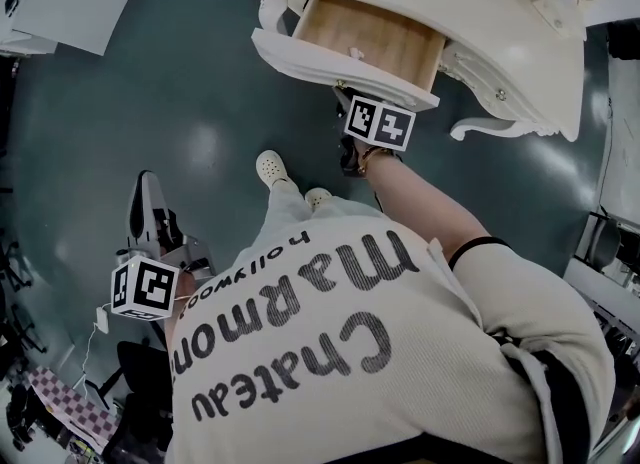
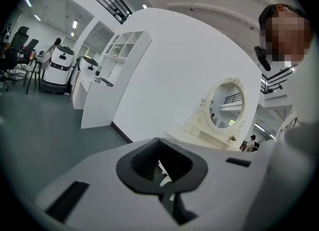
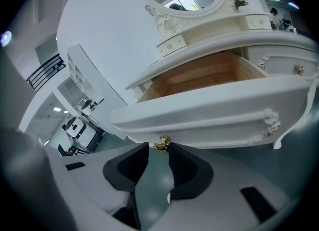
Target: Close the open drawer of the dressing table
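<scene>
Drawer (image 1: 368, 40) not closed yet: pulled well out of the dressing table (image 1: 510, 22), bare wood inside showing. Right gripper (image 3: 158, 154) is at the drawer's white front, jaws wide apart, small gold knob (image 3: 161, 144) right at the tips, pads not pressing on it as far as I can see. Left gripper (image 2: 167, 187) is down at the person's side, well apart from the table, jaws together, nothing in them. My read: only the approach is done, whole push-in is left, front has to end flush with the table
</scene>
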Available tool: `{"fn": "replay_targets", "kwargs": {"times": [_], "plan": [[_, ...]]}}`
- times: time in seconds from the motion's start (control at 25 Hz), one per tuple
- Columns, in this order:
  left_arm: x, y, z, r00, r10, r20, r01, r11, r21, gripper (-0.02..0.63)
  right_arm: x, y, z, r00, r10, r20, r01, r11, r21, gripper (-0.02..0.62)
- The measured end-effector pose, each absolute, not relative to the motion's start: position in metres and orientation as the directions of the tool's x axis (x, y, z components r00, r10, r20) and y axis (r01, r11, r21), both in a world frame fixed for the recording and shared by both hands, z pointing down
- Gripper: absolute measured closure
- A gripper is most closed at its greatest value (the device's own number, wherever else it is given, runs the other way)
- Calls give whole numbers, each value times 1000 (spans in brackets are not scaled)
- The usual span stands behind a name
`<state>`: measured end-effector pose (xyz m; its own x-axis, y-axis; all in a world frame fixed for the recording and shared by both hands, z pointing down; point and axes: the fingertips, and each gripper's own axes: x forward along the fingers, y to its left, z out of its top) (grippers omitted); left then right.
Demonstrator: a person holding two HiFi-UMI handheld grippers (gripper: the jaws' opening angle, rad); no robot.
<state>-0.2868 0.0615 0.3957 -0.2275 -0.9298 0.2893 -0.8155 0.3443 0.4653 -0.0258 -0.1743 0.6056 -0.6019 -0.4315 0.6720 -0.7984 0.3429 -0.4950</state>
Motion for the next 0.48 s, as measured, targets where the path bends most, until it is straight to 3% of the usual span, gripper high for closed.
{"fn": "replay_targets", "kwargs": {"times": [0.48], "plan": [[-325,-9,386,-104,-954,280,-850,231,473,600,-23,-203,606,-512,-498,700,-852,189,-488,457]]}}
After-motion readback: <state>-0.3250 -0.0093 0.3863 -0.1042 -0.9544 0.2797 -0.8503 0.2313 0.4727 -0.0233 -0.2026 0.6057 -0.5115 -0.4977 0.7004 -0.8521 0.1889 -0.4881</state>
